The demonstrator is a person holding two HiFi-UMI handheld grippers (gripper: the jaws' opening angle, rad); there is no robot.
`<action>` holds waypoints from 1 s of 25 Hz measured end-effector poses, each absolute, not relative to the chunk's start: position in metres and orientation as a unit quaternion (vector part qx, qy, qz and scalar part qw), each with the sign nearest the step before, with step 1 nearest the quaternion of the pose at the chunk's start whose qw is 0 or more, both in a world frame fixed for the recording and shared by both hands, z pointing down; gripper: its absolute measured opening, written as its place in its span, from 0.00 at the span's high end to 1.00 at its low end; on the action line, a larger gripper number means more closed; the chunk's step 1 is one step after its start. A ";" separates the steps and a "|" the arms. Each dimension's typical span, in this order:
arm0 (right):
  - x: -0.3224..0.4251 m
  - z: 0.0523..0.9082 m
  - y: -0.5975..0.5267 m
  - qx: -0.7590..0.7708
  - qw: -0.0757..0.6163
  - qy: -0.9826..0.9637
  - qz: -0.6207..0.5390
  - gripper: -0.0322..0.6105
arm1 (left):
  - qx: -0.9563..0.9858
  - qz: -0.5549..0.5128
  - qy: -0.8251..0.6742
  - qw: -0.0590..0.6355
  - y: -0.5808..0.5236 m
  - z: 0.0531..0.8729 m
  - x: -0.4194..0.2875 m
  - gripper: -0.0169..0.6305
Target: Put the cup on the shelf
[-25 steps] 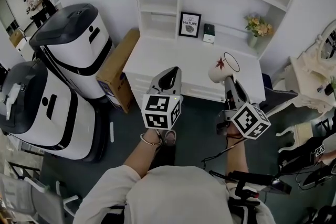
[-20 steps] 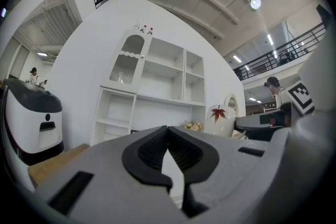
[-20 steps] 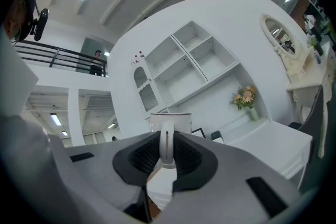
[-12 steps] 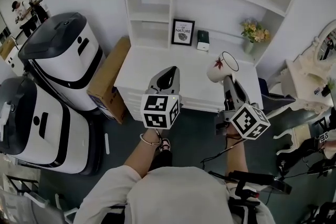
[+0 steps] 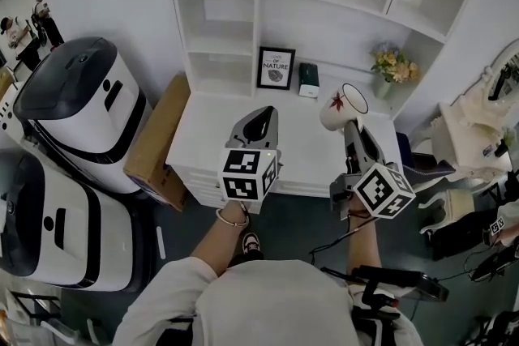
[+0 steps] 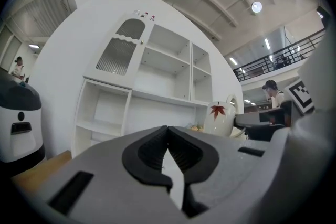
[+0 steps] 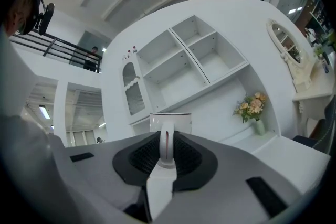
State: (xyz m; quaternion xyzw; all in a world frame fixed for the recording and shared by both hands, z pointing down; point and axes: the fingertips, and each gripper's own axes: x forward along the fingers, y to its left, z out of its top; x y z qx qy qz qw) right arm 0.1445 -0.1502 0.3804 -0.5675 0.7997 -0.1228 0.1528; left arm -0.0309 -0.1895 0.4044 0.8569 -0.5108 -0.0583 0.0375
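White ceramic cup with a red maple-leaf print and a dark rim point(image 5: 344, 104): held off the white desk surface point(image 5: 304, 154), over its right half, touching neither surface nor shelf.

Right gripper point(image 5: 352, 126): jaws partly closed, clamped on the cup's loop handle. In the right gripper view the handle point(image 7: 166, 145) stands vertical between the black ribbed pads point(image 7: 143, 156), and the cup body point(image 7: 170, 120) sits upright just beyond the jaw tips.

Left gripper point(image 5: 262, 114): over the middle of the surface, well apart from the cup. Left gripper view shows the jaw tips meeting, nothing between them point(image 6: 168, 135). The cup point(image 6: 220, 118) shows to the right in that view, leaf print facing the camera.

Background:
- White shelf unit with open compartments point(image 5: 217, 44) rises from the back of the surface.
- Black-framed picture point(image 5: 276, 67) leans at the back of the surface.
- Small dark green box point(image 5: 308, 79) stands just right of the frame.
- Pale vase of yellow and pink flowers point(image 5: 392, 65) stands at the back right corner, beyond the cup.
- Brown cardboard box point(image 5: 156, 143) leans against the left side of the desk.
- White-and-black machine point(image 5: 77, 105) stands left of the cardboard.
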 end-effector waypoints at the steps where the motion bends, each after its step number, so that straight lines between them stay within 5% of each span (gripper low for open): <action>1: 0.145 0.381 -0.159 -0.569 0.152 0.798 -0.123 0.84 | 0.858 -0.057 -0.510 0.038 -0.199 0.405 -0.031 0.96; 25: 0.145 0.384 -0.315 -0.600 0.135 0.780 -0.113 0.84 | 0.868 -0.055 -0.489 0.064 -0.369 0.416 -0.035 0.96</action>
